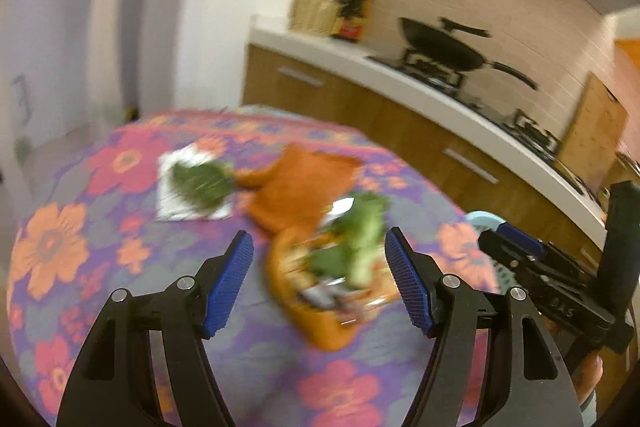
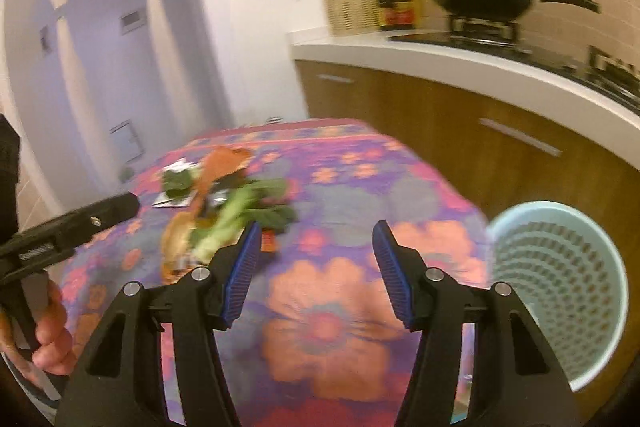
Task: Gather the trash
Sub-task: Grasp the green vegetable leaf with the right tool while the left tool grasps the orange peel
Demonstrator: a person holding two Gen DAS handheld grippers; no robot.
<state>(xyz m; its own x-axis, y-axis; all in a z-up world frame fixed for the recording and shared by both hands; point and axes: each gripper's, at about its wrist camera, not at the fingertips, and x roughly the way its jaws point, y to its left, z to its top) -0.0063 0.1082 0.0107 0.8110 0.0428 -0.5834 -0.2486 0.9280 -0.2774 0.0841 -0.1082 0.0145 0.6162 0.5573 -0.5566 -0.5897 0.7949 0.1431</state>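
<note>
Left wrist view puts the trash at centre frame: a heap of leafy green vegetable scraps (image 1: 360, 239) lying on orange peel or wrapping (image 1: 316, 307), with what may be a crumpled packet underneath, though blur makes that hard to tell. Just above it lies an orange cloth (image 1: 304, 183), and to the upper left of that a white sheet (image 1: 168, 203) carries a second clump of dark greens (image 1: 200, 179). All of this rests on the tabletop (image 1: 120, 267), which is covered in a purple cloth with large orange and pink flowers.

The left tongs (image 1: 318, 285) stand well apart, their blue pads on either side of the heap in the picture but holding nothing. At the right edge of this view the right tongs (image 1: 516, 243) come in as a black bar with a blue pad.

In the right wrist view the same scraps (image 2: 236, 219) sit left of centre, just beyond the left blue pad. The right tongs (image 2: 316, 271) are moderately open over bare flowered cloth, with nothing between them. A pale blue perforated bin (image 2: 560, 291) stands at the lower right, beside the tabletop's edge. A hand (image 2: 52, 331) grips the other tool at the lower left.

Behind, a black wok (image 2: 476, 1) sits on a stove on a white kitchen counter (image 2: 440, 63) with wooden cabinet fronts.
</note>
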